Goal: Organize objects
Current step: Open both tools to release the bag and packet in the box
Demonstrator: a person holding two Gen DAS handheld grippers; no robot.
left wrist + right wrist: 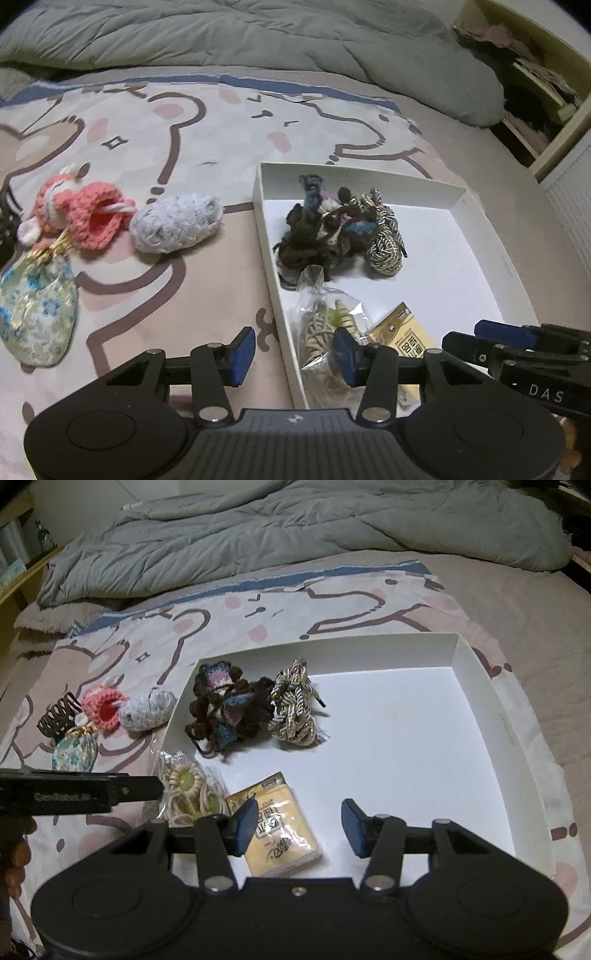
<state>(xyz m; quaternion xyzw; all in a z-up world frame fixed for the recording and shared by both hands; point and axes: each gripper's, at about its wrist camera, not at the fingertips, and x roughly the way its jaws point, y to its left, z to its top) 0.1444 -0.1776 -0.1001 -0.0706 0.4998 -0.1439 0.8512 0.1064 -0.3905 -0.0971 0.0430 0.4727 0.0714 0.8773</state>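
Observation:
A white shallow box lies on the bed. In it are a dark crochet bundle, a coiled braided cord, a clear bag of cord and a yellow packet. Left of the box lie a grey crochet pouch, a pink crochet pouch, a floral pouch and a brown hair clip. My left gripper is open over the box's left wall. My right gripper is open and empty above the packet.
A rumpled grey quilt lies across the far side of the bed. A cartoon-print sheet covers the bed. A wooden shelf stands at the far right. The right gripper shows at the left wrist view's right edge.

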